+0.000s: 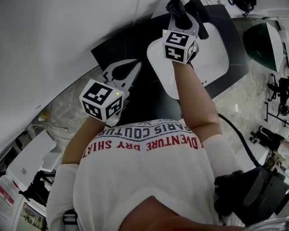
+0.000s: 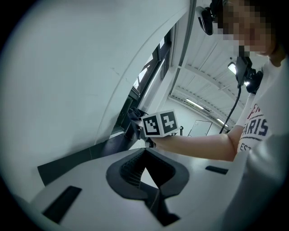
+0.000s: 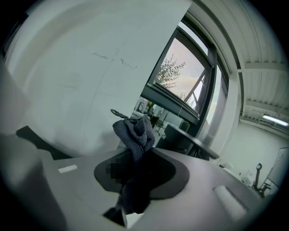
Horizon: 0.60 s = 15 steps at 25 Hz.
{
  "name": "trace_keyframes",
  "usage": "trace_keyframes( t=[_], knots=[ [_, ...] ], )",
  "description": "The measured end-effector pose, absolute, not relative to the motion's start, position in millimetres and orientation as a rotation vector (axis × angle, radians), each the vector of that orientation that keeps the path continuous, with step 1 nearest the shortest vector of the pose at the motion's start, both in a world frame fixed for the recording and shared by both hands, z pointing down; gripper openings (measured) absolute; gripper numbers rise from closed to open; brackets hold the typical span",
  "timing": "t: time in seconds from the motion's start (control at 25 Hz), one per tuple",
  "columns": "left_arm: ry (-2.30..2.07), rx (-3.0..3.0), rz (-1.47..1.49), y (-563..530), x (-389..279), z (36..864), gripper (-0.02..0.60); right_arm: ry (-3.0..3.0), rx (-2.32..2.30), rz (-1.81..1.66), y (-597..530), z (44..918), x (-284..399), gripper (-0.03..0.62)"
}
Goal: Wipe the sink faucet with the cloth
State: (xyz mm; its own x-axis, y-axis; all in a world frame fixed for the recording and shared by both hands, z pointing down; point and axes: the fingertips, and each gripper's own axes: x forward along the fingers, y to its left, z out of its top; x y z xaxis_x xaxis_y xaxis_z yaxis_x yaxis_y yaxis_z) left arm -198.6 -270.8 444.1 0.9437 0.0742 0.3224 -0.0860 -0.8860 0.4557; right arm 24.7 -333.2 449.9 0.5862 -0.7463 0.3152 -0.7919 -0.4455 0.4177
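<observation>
A white sink basin is set in a dark counter beside the wall. My right gripper reaches over the basin's far end, shut on a bunched dark grey cloth. The cloth sits against a black faucet-like bar. In the right gripper view a thin dark lever pokes out behind the cloth. My left gripper hovers over the counter left of the basin, jaws together and holding nothing. From the left gripper I see the right one's marker cube.
A pale wall runs close along the counter's left side. A dark green bin-like object stands past the counter at the right. Stone-patterned floor with stands and cables lies around. A window shows beyond the faucet.
</observation>
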Motion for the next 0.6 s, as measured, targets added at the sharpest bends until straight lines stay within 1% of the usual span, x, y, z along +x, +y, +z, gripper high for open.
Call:
trace_keyframes(
  t=[0.32,0.6],
  knots=[
    [-0.017,2.617,0.49,-271,-204,452,0.0,-1.181,2.304,0.368,-315,512,35,0.077],
    [-0.024,2.616,0.492,-272,-203,455,0.0,-1.156,2.292,0.426,-311,532,39,0.077]
  ],
)
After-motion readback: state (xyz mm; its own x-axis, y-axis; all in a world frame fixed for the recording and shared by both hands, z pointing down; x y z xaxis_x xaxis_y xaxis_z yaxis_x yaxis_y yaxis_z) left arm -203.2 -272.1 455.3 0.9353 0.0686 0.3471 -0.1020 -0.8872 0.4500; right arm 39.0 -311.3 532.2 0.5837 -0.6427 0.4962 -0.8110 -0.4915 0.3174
